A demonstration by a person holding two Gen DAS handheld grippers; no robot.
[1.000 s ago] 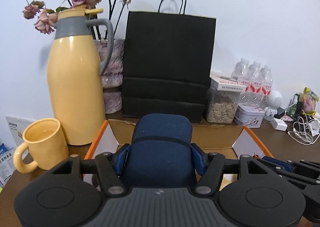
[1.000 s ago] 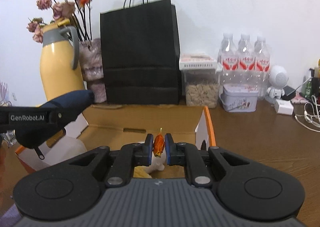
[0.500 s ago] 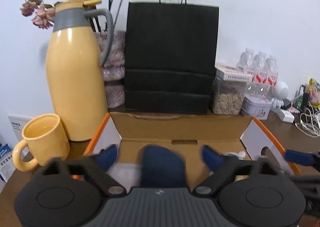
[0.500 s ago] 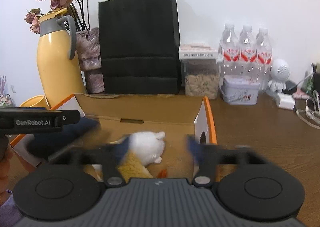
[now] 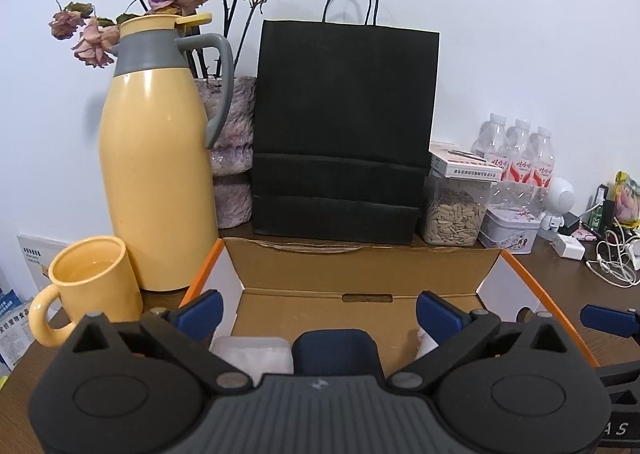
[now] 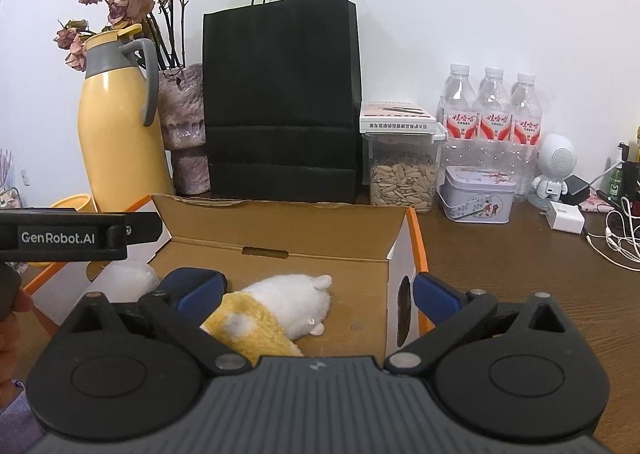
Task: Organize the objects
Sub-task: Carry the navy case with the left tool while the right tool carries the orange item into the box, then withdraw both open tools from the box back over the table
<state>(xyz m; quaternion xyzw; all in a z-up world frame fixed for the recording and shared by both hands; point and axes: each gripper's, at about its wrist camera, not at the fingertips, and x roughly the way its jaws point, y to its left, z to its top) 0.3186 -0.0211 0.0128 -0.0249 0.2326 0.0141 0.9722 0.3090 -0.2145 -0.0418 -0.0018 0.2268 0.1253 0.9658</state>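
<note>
Left gripper (image 5: 318, 308): jaws apart over cardboard box (image 5: 360, 274) | navy case (image 5: 335, 350) lies inside | right gripper (image 6: 320, 290): jaws apart above plush toy (image 6: 280, 306)

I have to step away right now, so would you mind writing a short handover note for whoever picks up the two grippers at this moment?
Left gripper: open, empty, hanging over the cardboard box.
Right gripper: open, empty, over the same box.
In the box: the navy case directly under the left gripper, a white packet beside it, and the white and yellow plush toy lying on the box floor.
Done: these items are in the box and nothing is held.
Left: not clear from these views. The yellow mug and yellow jug stand outside the box on the left; check whether they belong in it.
</note>
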